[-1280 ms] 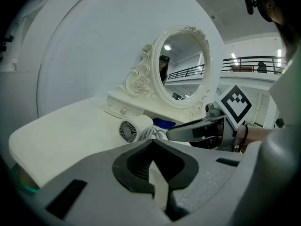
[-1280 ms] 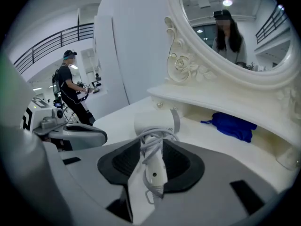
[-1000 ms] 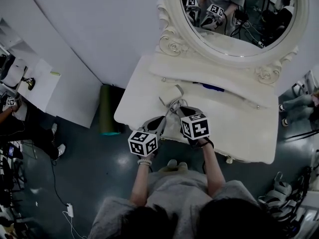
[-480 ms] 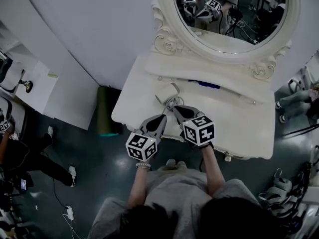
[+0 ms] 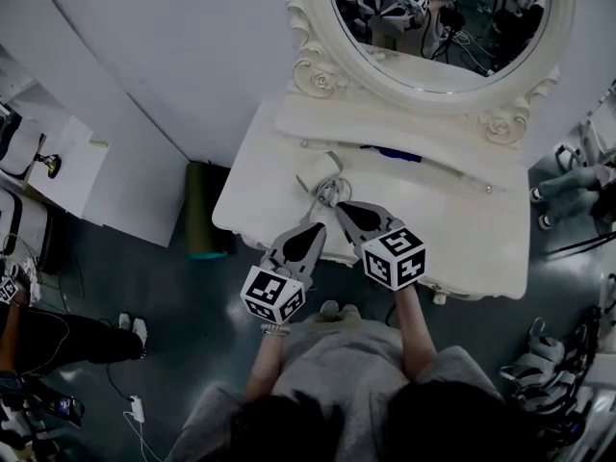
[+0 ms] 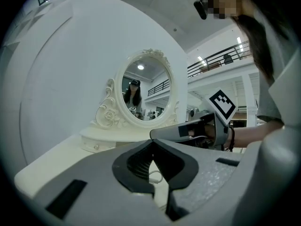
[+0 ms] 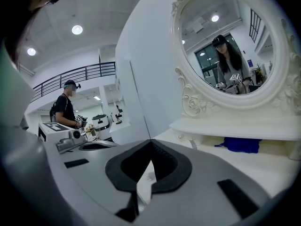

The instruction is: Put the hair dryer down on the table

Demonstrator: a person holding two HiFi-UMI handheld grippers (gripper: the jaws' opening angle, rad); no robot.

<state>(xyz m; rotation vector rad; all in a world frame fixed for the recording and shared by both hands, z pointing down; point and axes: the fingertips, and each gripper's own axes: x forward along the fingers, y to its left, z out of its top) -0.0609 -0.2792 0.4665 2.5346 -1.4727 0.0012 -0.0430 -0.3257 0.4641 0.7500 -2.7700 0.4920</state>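
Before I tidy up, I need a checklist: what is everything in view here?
White dressing table: one, white, against the wall.
Oval mirror, carved white frame: one, white, at table's back.
Cream plastic hair dryer with cord: one, cream, lying on the table.
Small blue item: one, blue, on table near mirror.
Dark green cylinder: one, green, on floor beside table.
Left gripper: one, grey, fingers shut, empty.
Right gripper: one, grey, fingers shut, empty.

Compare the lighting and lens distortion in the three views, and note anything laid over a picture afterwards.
Head view: dim overall, dark floor, the white table brightest. Left gripper view: heavy fisheye with black corners, the wall curving; a mosaic patch sits top right. Right gripper view: same fisheye; ceiling lamps flare into white spots, the mirror looks sharp.
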